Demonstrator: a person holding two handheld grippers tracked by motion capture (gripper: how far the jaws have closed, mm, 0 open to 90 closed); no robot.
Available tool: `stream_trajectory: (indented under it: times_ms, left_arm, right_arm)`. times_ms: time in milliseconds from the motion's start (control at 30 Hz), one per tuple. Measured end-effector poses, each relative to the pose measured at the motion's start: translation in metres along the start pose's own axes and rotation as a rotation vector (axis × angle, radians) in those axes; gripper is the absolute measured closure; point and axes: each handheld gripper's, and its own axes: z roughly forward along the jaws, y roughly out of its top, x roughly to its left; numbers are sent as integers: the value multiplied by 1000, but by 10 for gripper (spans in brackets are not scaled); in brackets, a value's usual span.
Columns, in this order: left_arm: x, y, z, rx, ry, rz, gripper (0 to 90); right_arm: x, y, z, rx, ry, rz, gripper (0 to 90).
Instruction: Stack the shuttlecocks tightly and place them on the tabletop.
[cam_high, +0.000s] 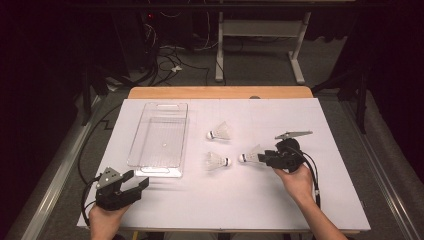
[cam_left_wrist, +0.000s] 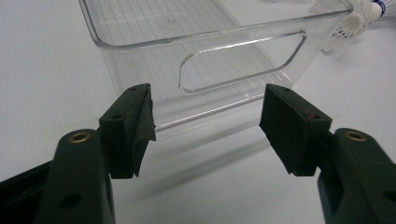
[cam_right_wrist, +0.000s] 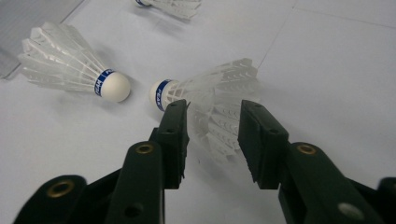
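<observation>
Three white feather shuttlecocks lie on the white table. The nearest one lies on its side, cork to the left, with its feather skirt between the jaws of my right gripper. The pads stand right at the feathers and I see no squeeze. A second shuttlecock lies just left of it, cork to cork. The third shuttlecock lies farther back. My left gripper is open and empty, facing the near end of a clear plastic bin.
The clear bin is empty and has a handle cut-out in its near wall. A shuttlecock shows past the bin's right corner. The table's wooden far edge and a metal frame on the floor lie beyond.
</observation>
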Motion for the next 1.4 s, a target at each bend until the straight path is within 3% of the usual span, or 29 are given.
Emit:
stream_trajectory:
  times_ms: [300,700,1033,1400]
  left_arm:
    - [1,0,1,3,0,-6,357]
    - [1,0,0,1,-5,-4,357]
    - [1,0,0,1,-1,-4,356]
    - [1,0,0,0,0,-6,354]
  right_arm:
    - [4,2,9,22,32,-17,754]
    - [7,6,16,52,25,-36,893]
    - [7,7,18,49,4,-70,899]
    - [7,12,14,63,56,-64,900]
